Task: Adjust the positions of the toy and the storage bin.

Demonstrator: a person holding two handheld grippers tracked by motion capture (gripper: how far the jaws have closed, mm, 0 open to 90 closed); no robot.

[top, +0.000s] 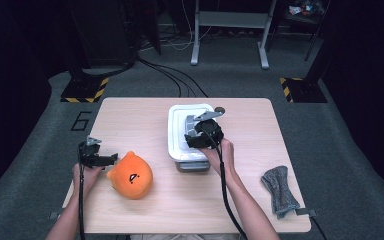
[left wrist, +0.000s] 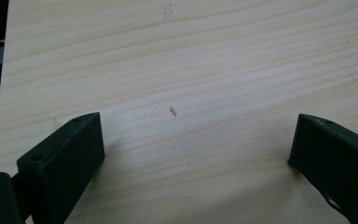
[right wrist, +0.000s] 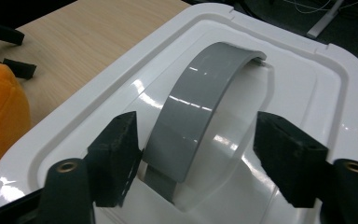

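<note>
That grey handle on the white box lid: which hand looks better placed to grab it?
The right. Its claw is open astride the grey handle on the white lid; the left claw is open above bare table, beside the orange plush.

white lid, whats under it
Under the white lid a grey box edge shows at the near side. Its contents are covered by the lid. The right gripper stands open around the lid's grey handle.

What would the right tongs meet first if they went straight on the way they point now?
Most likely the grey handle of the white lid: it arches between the open right tongs, close to one jaw, though depth is unclear.
</note>
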